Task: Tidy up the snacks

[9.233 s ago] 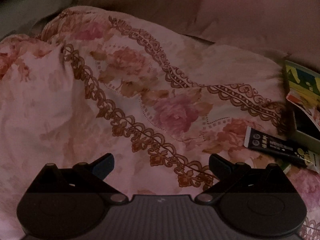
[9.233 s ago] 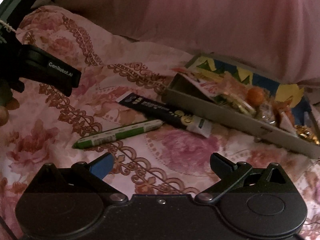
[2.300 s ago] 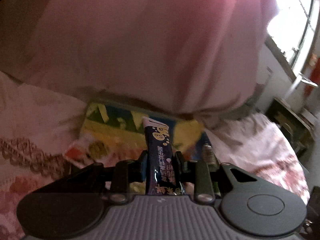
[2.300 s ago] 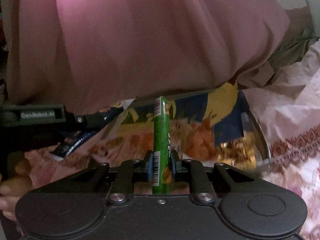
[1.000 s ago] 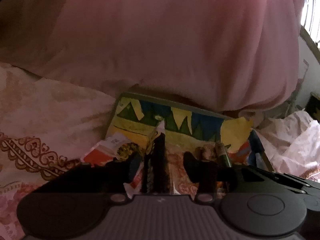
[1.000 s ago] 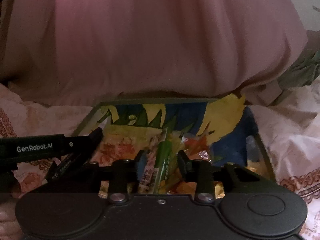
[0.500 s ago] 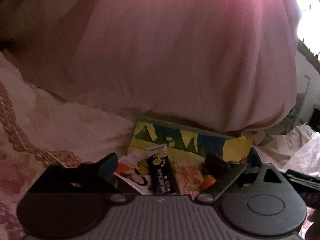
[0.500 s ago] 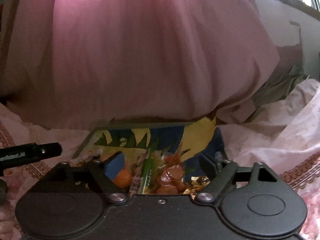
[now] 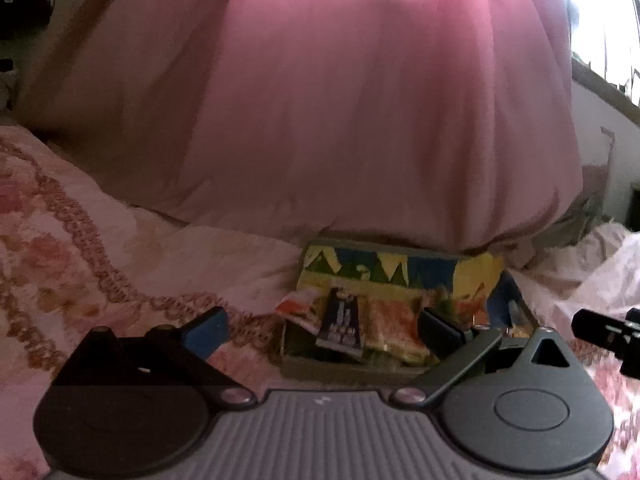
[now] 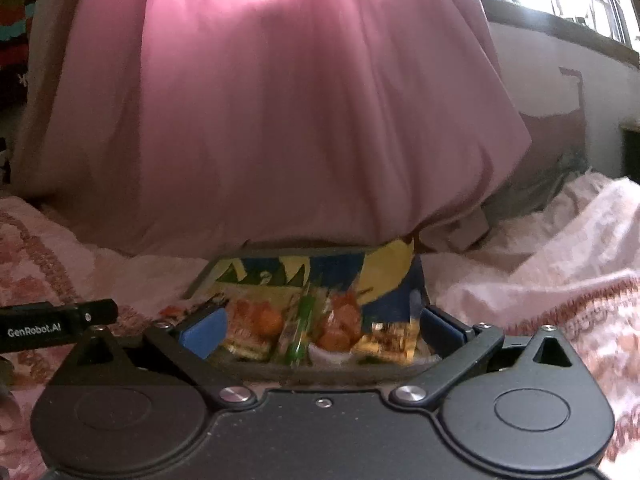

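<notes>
While the left gripper (image 9: 322, 328) is showing a dark packet (image 9: 341, 326) in the box (image 9: 400, 258), the right gripper (image 10: 322, 328) is revealing a green stick (image 10: 299, 330); both jaws, just opened, are standing empty.

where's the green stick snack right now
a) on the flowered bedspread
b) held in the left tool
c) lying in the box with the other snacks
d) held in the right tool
c: the green stick snack lies in the box among the other snacks, and the right tool is open and holds nothing.
</notes>
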Available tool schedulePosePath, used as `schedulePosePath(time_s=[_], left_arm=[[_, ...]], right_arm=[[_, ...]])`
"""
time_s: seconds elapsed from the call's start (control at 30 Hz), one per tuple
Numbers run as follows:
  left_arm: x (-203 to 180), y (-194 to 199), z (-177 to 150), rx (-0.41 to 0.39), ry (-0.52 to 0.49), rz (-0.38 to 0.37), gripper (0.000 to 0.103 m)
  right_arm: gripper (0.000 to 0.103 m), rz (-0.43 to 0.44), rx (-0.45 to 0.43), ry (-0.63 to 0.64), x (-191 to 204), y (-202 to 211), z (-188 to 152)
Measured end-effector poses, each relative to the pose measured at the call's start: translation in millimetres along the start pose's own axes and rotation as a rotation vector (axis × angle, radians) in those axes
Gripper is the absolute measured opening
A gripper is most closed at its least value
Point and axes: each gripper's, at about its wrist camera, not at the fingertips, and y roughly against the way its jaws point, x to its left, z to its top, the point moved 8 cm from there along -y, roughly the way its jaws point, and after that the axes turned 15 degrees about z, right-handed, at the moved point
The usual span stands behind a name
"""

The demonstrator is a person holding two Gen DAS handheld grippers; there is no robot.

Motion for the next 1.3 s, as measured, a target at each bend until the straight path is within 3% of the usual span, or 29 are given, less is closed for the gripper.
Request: schedulePosePath(time_s=[0.43,0.87,1.13,1.3], left_arm=[[22.7,60.4,-44.9,0.047,-0.029,0.064,0.103],[36.1,93.2,-84.1,0.149,-0.010,0.080,0.103],[29.3,106.3,-90.5,0.127,-0.092,0.110,0.103],[31.8,108.0,-89.9,0.128,-0.085,0.125,0.103]], right_arm=[[0.102,-0.014,0.047,-0.042,13.5,58.6,-38.6],[0.102,-0.048,0.163,-0.094,18.2,82.4,-75.4],[0.102,-0.052,0.175,-0.039,27.5,86.9,-79.5],[0.102,-0.053,0.177,-0.040,28.0,88.9,-80.9]])
